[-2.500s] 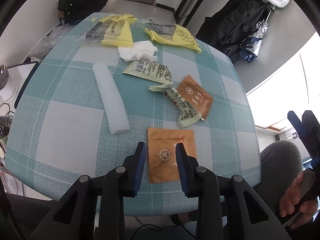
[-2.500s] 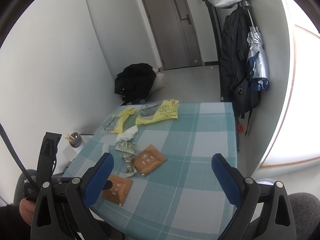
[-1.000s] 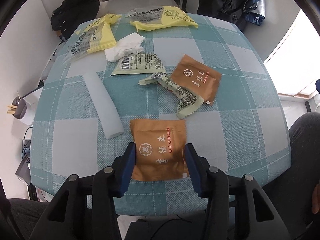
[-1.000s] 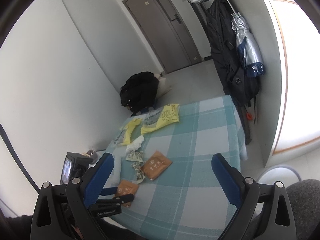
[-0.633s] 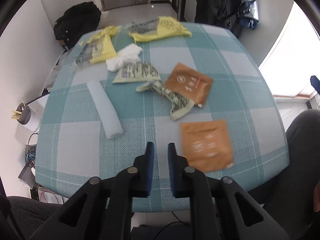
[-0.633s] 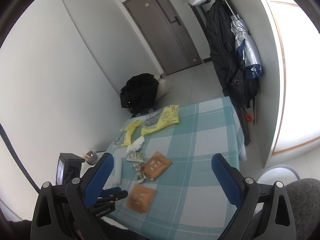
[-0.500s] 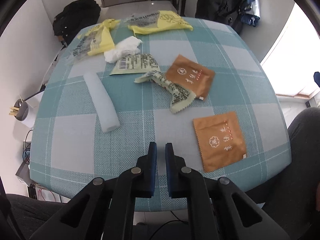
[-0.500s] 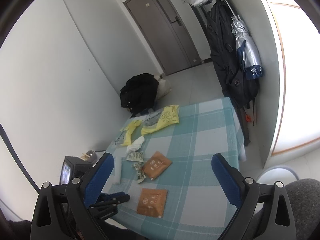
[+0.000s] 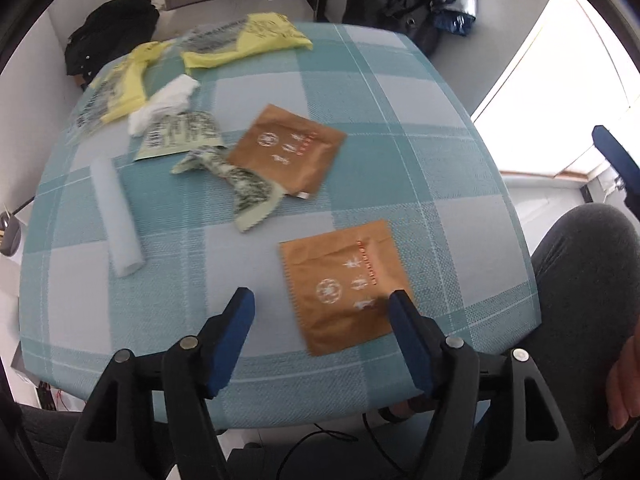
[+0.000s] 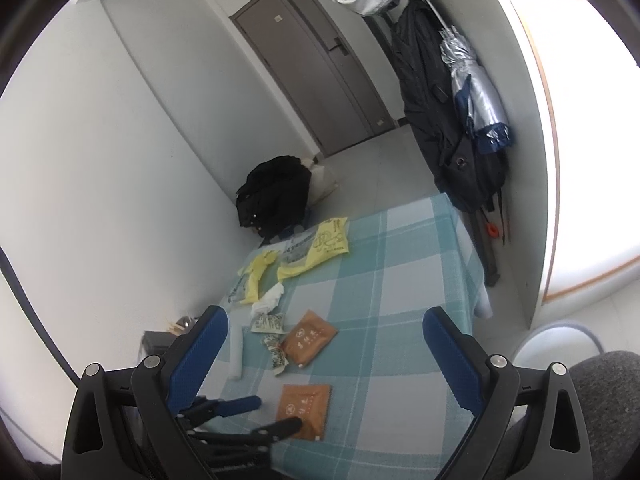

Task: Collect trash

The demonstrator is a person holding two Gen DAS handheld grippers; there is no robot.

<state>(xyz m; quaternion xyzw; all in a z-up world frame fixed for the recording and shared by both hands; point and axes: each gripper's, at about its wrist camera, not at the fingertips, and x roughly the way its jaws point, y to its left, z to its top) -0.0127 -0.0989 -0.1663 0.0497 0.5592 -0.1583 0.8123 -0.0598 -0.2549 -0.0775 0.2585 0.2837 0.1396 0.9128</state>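
Trash lies on a teal-and-white checked table [image 9: 400,152]. My left gripper [image 9: 322,308] is open at the near edge. A brown packet [image 9: 344,284] lies flat between its fingers, closer to the right finger [image 9: 404,320]. A second brown packet [image 9: 286,148] lies farther back, beside a crumpled green wrapper [image 9: 240,188], a flat green wrapper [image 9: 180,134], a white tissue [image 9: 168,100], a white foam tube [image 9: 116,220] and two yellow bags [image 9: 244,38]. My right gripper [image 10: 324,344] is open and empty, high above the table. It sees the left gripper [image 10: 260,414] beside the near packet [image 10: 304,404].
A black bag [image 10: 276,196] sits on the floor beyond the table. Dark coats and a silver umbrella [image 10: 476,96] hang on the right wall. A grey door [image 10: 316,64] is at the back. The person's grey-trousered knee [image 9: 584,280] is at the table's near right corner.
My left gripper dropped the near brown packet to the right, shut empty, then swung right and opened wide around it. My right gripper stayed open and high.
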